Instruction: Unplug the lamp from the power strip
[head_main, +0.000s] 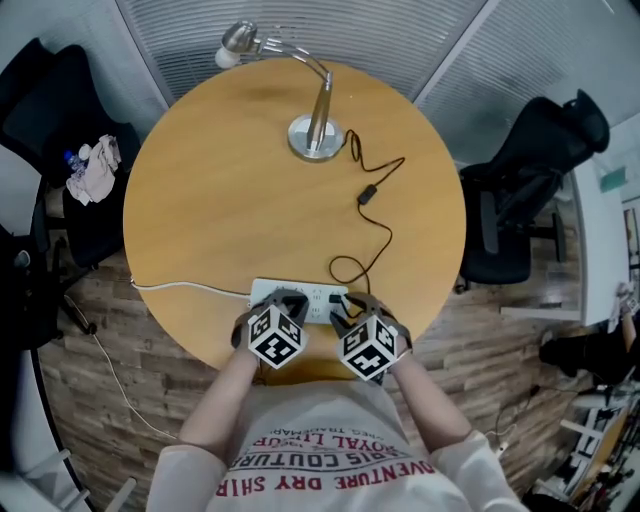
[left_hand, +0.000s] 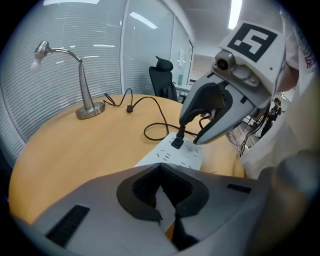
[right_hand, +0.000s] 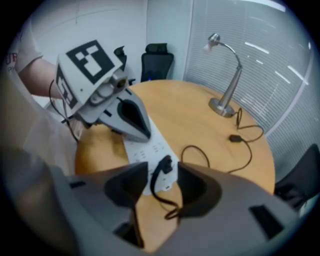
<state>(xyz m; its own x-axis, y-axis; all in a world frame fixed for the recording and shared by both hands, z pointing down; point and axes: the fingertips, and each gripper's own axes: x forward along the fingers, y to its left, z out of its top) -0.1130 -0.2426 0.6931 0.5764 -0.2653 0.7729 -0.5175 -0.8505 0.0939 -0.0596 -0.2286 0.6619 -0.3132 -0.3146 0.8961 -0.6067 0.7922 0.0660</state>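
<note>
The round wooden table (head_main: 180, 200) filled your view. The lamp (head_main: 318, 120) stood at its far side, and the white power strip (right_hand: 145, 150) lay at the near edge, right under your two grippers. The lamp's thin black cord (head_main: 385, 235) ran slack from the base, past an inline switch (head_main: 368, 194), to the black plug (right_hand: 165, 164), which sat upright in the strip.

Your right gripper (right_hand: 162, 172) was spread wide with the plug between its jaws, the pads not yet on it. Your left gripper (left_hand: 160, 170) had its jaws closed together on nothing, above the strip's other end.

The plug looked small, hard and firmly seated. It likely wanted a grip on its body rather than on the limp cord, and a straight pull. The light strip would probably lift with it unless pinned.

The cord's last loop lay close beside your right jaw and could snag. Office chairs (head_main: 520, 200) stood well apart from the table.
</note>
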